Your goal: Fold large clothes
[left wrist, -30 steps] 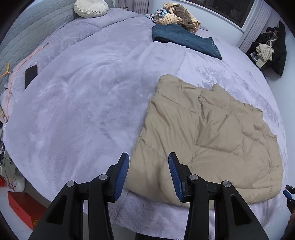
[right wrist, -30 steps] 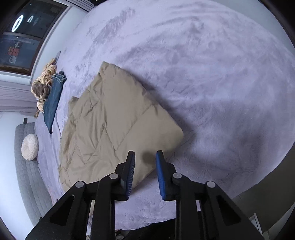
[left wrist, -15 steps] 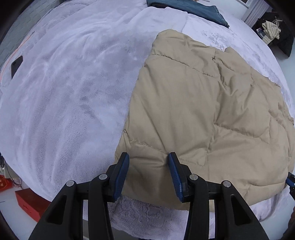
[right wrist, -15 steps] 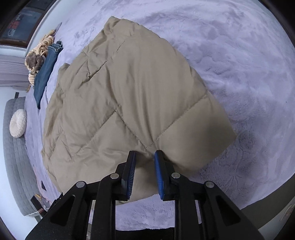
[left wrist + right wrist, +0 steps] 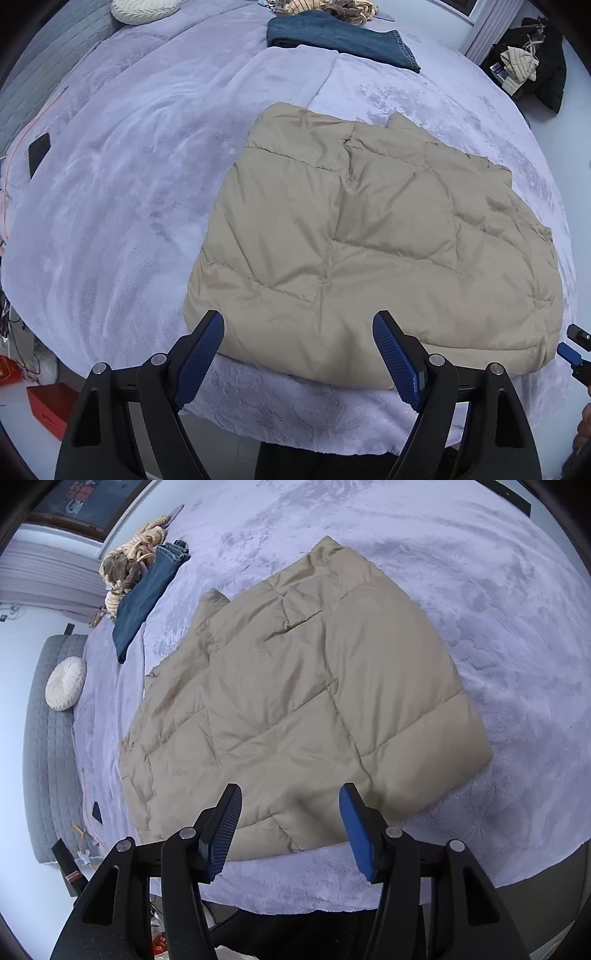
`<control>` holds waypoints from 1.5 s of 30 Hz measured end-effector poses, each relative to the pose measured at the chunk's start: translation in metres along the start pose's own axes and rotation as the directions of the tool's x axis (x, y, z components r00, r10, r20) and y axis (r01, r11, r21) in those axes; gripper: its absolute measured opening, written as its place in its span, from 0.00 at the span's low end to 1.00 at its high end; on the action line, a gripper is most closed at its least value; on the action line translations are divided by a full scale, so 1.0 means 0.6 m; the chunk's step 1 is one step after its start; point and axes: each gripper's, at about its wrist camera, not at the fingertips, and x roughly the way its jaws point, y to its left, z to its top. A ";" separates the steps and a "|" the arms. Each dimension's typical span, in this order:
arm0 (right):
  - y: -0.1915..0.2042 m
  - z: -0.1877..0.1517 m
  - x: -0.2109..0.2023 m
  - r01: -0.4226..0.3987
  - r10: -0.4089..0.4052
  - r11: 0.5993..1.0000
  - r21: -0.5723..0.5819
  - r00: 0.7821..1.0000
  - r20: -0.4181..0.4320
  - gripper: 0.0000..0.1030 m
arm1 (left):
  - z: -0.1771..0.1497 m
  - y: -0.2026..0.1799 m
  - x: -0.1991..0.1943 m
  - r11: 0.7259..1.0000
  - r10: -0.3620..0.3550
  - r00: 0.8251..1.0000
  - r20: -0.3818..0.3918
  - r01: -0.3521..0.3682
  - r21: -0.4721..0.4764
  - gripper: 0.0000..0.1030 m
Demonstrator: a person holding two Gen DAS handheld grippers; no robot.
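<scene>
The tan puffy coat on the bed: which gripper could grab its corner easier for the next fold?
Probably the right gripper. Its open jaws, which have just been widening, sit nearer the coat's squared corner. The left gripper, also open, faces the middle of the near edge.

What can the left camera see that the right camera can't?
Only the left wrist view shows the dark coat pile by the curtain, the red box on the floor, and the tip of the other hand-held gripper at the right edge.

Only the right wrist view shows the dark window and the whole grey headboard.

Both show the tan quilted coat lying on the lilac bed, the jeans, the round cushion, the dark phone, and open blue fingers with nothing between them.
</scene>
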 end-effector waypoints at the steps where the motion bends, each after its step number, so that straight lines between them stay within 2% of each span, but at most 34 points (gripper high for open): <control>1: 0.000 -0.003 -0.001 -0.002 0.002 1.000 -0.004 1.000 -0.004 0.58 | -0.006 -0.005 -0.003 1.000 0.006 1.000 0.000 -0.006 0.001 0.81; 4: -0.005 -0.014 -0.006 -0.009 0.009 1.000 -0.015 1.000 -0.010 0.58 | -0.023 -0.019 -0.013 0.999 0.029 0.999 0.016 -0.030 0.026 0.82; 5: -0.007 -0.018 -0.007 -0.009 0.008 1.000 -0.018 1.000 -0.013 0.59 | -0.028 -0.022 -0.016 0.999 0.033 0.999 0.017 -0.033 0.034 0.97; 6: -0.010 -0.023 -0.009 -0.008 0.008 1.000 -0.021 1.000 -0.016 0.66 | -0.034 -0.025 -0.021 0.999 0.036 0.999 0.020 -0.037 0.039 1.00; 7: -0.013 -0.027 -0.011 -0.013 0.012 1.000 -0.022 1.000 -0.015 0.70 | -0.040 -0.029 -0.026 0.998 0.034 0.999 0.024 -0.035 0.046 1.00; 12: -0.014 -0.043 -0.015 -0.016 0.015 0.999 -0.043 0.999 -0.028 0.70 | -0.056 -0.040 -0.042 0.997 0.039 0.999 0.023 -0.041 0.059 1.00; 18: -0.002 -0.047 -0.011 -0.020 0.020 0.999 -0.032 1.000 -0.014 0.73 | -0.047 -0.035 -0.043 0.997 0.044 0.999 0.016 -0.045 0.069 1.00; 19: 0.002 -0.046 -0.008 -0.023 0.023 0.999 -0.027 1.000 -0.011 0.82 | -0.043 -0.029 -0.043 0.996 0.043 0.999 0.016 -0.044 0.073 1.00; 33: 0.141 -0.052 0.092 -0.016 0.015 0.999 -0.028 1.000 -0.023 0.82 | 0.050 0.061 0.007 0.991 0.043 0.999 -0.033 -0.038 0.129 1.00; 38: 0.165 -0.056 0.122 0.011 -0.012 1.000 -0.017 0.999 -0.048 0.82 | 0.077 0.086 0.041 0.991 0.050 0.996 -0.068 -0.041 0.130 1.00; 45: 0.188 -0.059 0.150 0.039 -0.038 0.999 0.006 0.998 -0.059 0.82 | 0.104 0.116 0.082 0.995 0.005 0.995 -0.101 0.005 0.099 1.00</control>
